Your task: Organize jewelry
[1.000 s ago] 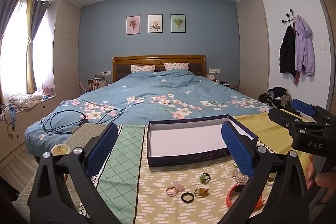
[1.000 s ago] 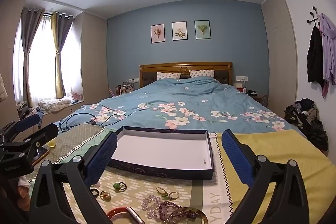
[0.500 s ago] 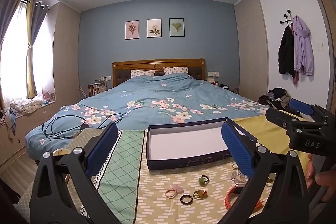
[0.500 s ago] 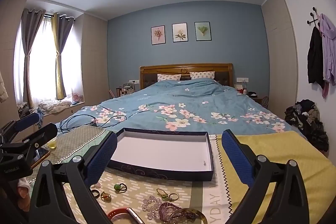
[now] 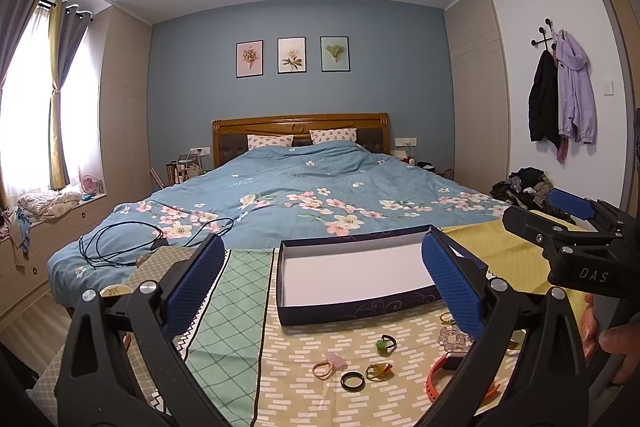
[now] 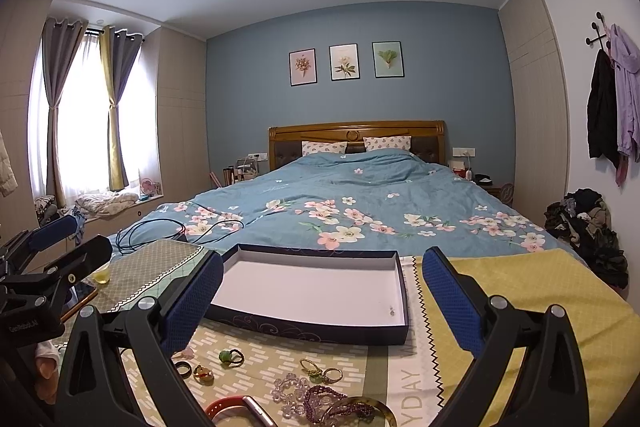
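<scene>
Now | left gripper [image 5: 320, 277]: jaws spread wide, empty | right gripper [image 6: 322, 285]: jaws spread wide, empty

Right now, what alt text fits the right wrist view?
The open right tool hovers over a shallow navy box, nearly empty, on a patterned cloth, with rings and bead bracelets scattered nearby. A blue floral bed lies behind.

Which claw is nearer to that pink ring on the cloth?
Left. The left claw hovers above the pink ring, which lies between its fingers in view. The right claw sits further right, over the beaded bracelets.
</scene>
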A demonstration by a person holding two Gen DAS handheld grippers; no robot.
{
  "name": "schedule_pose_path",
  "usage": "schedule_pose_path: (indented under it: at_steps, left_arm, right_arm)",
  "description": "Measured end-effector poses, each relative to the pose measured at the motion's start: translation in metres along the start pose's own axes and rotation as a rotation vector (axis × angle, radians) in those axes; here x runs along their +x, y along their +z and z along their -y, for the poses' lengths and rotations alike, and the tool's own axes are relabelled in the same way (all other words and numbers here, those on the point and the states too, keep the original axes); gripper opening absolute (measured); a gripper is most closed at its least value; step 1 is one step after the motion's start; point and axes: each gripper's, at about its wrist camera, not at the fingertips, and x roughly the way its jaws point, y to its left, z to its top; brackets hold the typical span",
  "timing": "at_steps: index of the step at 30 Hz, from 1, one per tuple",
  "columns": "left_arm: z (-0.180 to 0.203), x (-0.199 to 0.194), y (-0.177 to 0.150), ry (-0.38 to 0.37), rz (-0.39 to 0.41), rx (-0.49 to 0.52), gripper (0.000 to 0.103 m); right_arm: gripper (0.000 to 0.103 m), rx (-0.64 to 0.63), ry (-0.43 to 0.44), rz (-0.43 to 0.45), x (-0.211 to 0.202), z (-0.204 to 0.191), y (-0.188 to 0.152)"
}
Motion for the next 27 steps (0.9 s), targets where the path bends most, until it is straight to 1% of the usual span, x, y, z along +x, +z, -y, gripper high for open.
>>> schedule_pose_path:
  at_steps: [27]
  left_arm:
    - [0.0044, -0.0001, 0.0011, -0.004, -0.003, 0.002, 0.097]
  right_arm:
    - [0.096, 0.011, 0.011, -0.007, 0.0011, -0.0008, -0.0048]
